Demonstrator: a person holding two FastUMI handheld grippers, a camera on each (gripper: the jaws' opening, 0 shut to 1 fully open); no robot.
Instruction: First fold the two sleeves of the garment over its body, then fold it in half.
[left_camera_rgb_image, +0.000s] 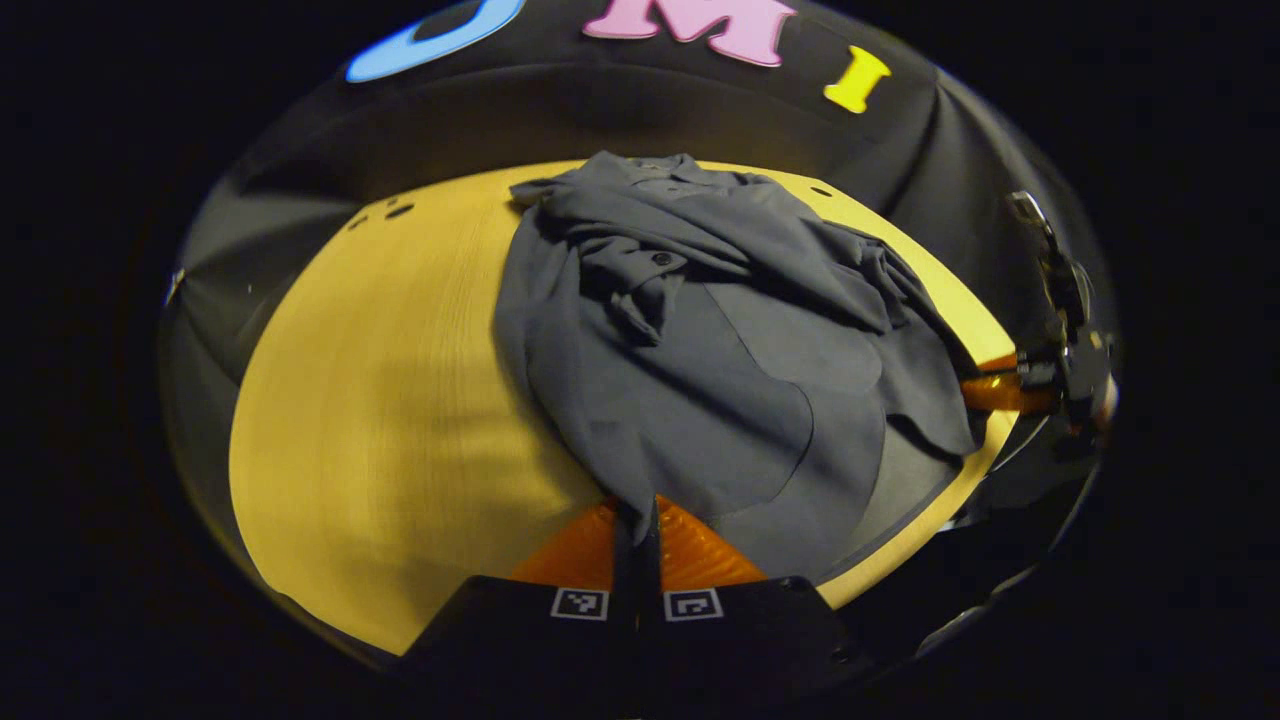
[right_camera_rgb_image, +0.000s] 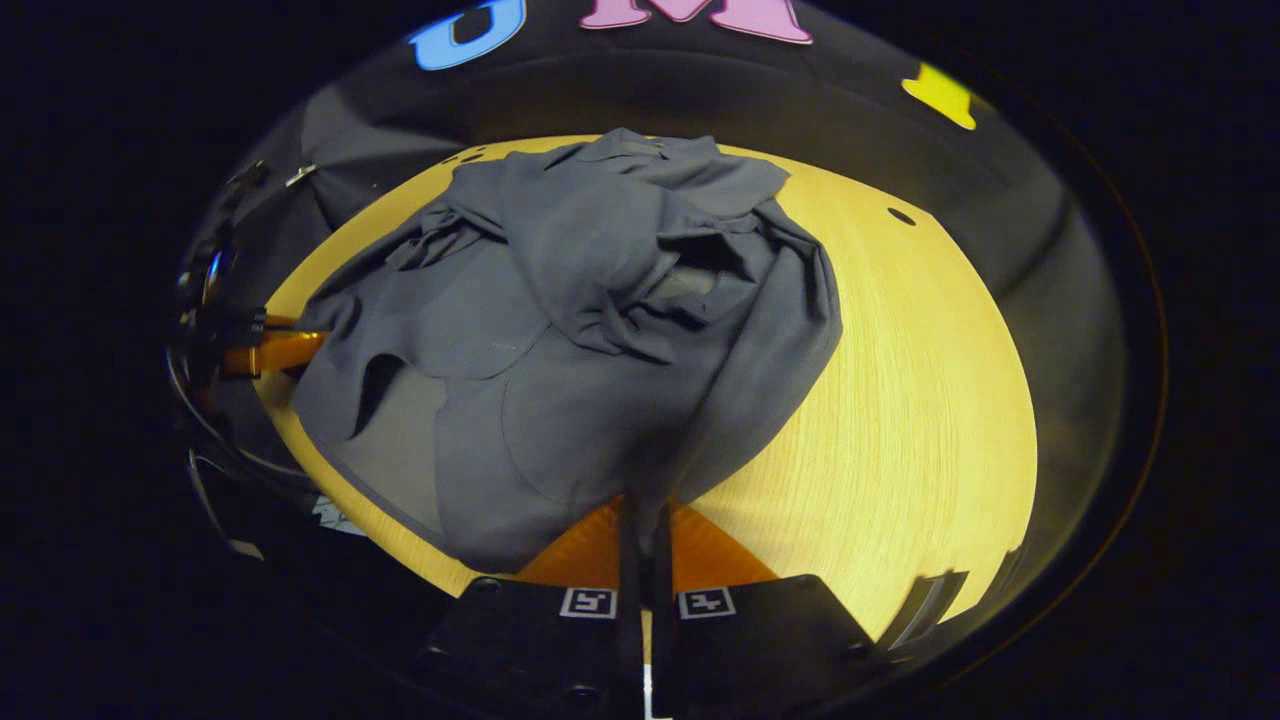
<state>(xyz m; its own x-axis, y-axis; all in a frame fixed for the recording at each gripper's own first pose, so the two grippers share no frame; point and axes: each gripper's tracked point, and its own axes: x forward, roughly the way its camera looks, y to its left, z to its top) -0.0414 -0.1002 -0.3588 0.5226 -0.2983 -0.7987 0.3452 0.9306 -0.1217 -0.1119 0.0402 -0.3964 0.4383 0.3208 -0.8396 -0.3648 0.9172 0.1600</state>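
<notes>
with both sleeves already over the grey shirt (loosely), the left gripper and right gripper, jaws each clamped on a near hem corner, must carry it far across the wooden table for the half fold.

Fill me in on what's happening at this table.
A person is folding a dark grey shirt on a round yellow table with two handheld grippers. The left gripper and the right gripper each have their jaws pinched on the near hem. Both sleeves lie bunched across the body, so the fold in half looks to be starting.
</notes>
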